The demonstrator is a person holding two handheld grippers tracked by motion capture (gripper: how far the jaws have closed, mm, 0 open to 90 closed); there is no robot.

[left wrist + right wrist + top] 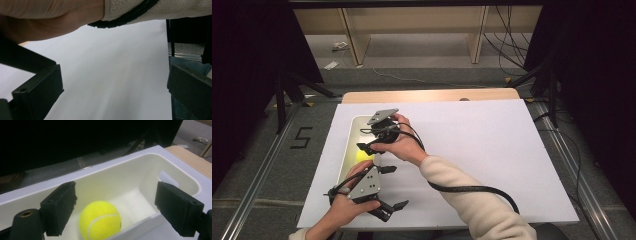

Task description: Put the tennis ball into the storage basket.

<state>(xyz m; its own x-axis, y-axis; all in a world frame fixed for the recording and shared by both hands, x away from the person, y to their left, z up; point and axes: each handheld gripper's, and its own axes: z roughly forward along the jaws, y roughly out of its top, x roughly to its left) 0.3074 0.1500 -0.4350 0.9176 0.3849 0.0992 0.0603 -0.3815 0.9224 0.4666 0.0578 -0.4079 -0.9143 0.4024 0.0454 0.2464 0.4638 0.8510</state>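
Observation:
A yellow tennis ball lies inside a long white bin at the left of the table. My right gripper hovers over the bin, open, its jaws spread wide to either side of the ball and above it. Nothing is held between them. My left gripper rests low near the table's front edge, just right of the bin's near end. It is open and points right across the white sheet. The person's right forearm crosses above it.
The white sheet covers most of the wooden table, whose far edge shows bare. The right gripper's cable loops along the cream sleeve. Dark stands and metal rails flank the table on both sides.

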